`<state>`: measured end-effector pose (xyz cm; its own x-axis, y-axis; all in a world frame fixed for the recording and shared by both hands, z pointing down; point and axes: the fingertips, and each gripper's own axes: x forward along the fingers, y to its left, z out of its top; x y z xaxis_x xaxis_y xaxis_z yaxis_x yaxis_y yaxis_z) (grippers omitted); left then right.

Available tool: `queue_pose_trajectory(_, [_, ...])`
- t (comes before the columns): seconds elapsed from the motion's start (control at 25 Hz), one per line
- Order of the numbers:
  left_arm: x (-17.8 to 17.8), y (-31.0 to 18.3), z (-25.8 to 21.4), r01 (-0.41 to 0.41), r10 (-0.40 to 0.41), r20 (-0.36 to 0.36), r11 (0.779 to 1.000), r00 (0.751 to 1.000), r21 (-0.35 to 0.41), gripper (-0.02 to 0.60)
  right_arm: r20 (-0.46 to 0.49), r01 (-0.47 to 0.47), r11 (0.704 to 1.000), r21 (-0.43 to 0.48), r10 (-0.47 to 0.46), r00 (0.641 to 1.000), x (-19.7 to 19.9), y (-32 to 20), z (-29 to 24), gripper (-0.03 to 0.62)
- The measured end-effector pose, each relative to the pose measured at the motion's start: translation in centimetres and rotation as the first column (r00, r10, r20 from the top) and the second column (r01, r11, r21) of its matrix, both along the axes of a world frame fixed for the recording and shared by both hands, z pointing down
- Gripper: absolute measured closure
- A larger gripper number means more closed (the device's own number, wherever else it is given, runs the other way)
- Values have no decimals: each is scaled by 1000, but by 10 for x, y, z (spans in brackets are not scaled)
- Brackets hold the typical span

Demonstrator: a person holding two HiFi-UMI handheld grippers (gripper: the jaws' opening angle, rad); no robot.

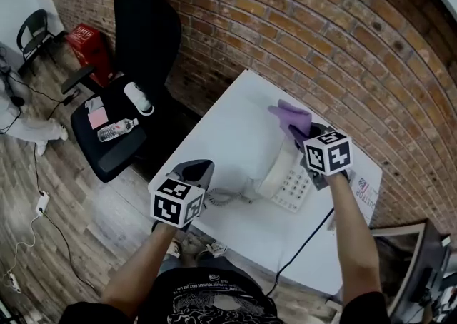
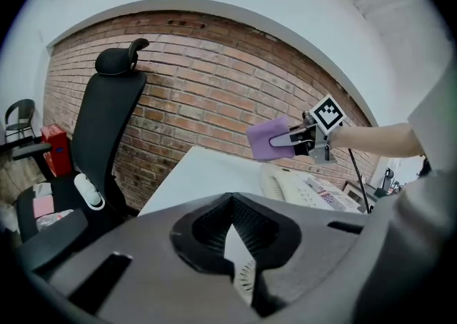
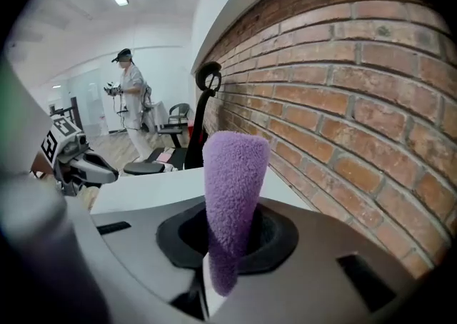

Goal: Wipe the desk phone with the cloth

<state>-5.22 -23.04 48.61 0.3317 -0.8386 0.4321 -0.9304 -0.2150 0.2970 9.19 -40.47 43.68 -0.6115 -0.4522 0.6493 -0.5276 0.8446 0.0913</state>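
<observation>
A white desk phone (image 1: 284, 173) sits on the white desk (image 1: 235, 130), handset in its cradle and coiled cord (image 1: 227, 195) trailing left. My right gripper (image 1: 305, 134) hovers over the phone's far end, shut on a purple cloth (image 1: 291, 117) that sticks up from between its jaws (image 3: 230, 194). My left gripper (image 1: 194, 171) hangs at the desk's near left edge, apart from the phone, jaws together with nothing held. The left gripper view shows the phone (image 2: 300, 187) ahead, with the cloth (image 2: 268, 138) held above it.
A black office chair (image 1: 139, 44) stands left of the desk, with a water bottle (image 1: 116, 130), a white object (image 1: 138, 98) and a pink pad (image 1: 98, 117) on its seat. Brick wall (image 1: 321, 37) behind. A black cable (image 1: 305, 240) crosses the desk front. A monitor (image 1: 421, 265) at right.
</observation>
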Motion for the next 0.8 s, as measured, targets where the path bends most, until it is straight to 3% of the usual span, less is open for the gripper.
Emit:
queue_pose_trajectory(0.24, [-19, 4, 3, 74, -74, 5, 997, 997, -11, 577, -138, 131, 991, -18, -132, 982, -22, -17, 25, 549])
queue_pose_trajectory(0.48, [-36, 9, 3, 115, -115, 17, 993, 993, -11, 577, -303, 276, 953, -121, -300, 904, -37, -12, 58, 549])
queue_pose_trajectory(0.8, [-55, 22, 7, 140, -140, 22, 990, 990, -29, 577, -429, 333, 910, -247, -411, 805, -47, 7, 86, 549])
